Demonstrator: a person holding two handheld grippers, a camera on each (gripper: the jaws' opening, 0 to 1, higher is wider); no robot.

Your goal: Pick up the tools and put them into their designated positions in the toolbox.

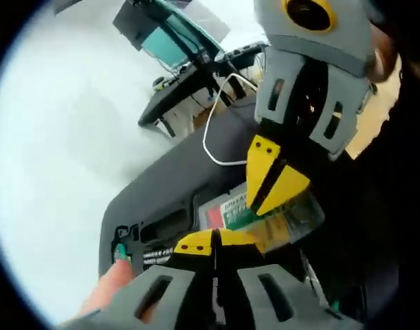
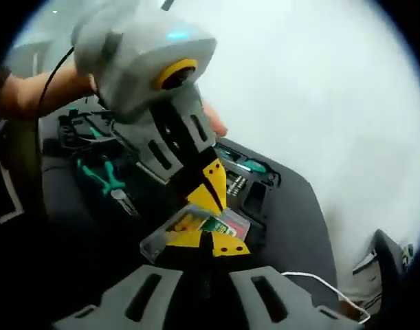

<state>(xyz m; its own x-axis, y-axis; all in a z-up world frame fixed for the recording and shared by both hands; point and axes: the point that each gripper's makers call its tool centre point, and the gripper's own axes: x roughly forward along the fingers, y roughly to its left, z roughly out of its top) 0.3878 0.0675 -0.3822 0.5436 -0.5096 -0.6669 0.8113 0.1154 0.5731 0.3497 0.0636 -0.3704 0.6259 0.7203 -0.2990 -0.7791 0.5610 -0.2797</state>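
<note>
a white bench (image 1: 65,137) carries the dark grey toolbox (image 2: 299,206), open, with green-handled pliers (image 2: 103,175) lying in its tray. a clear plastic case (image 2: 196,230) with a green and red label sits over the toolbox recesses, and both the left gripper (image 1: 213,244) and the right gripper (image 2: 206,244) are clenched on it. beyond, a black monitor stand (image 1: 175,96) and white cable (image 1: 220,134) show.

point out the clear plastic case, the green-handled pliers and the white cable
clear plastic case (image 2: 196,230), right gripper view, on its labelled lid between the yellow jaws.
green-handled pliers (image 2: 108,177), right gripper view, on the green handles, lying in the toolbox.
white cable (image 1: 213,148), left gripper view, on its loop over the toolbox lid.
</note>
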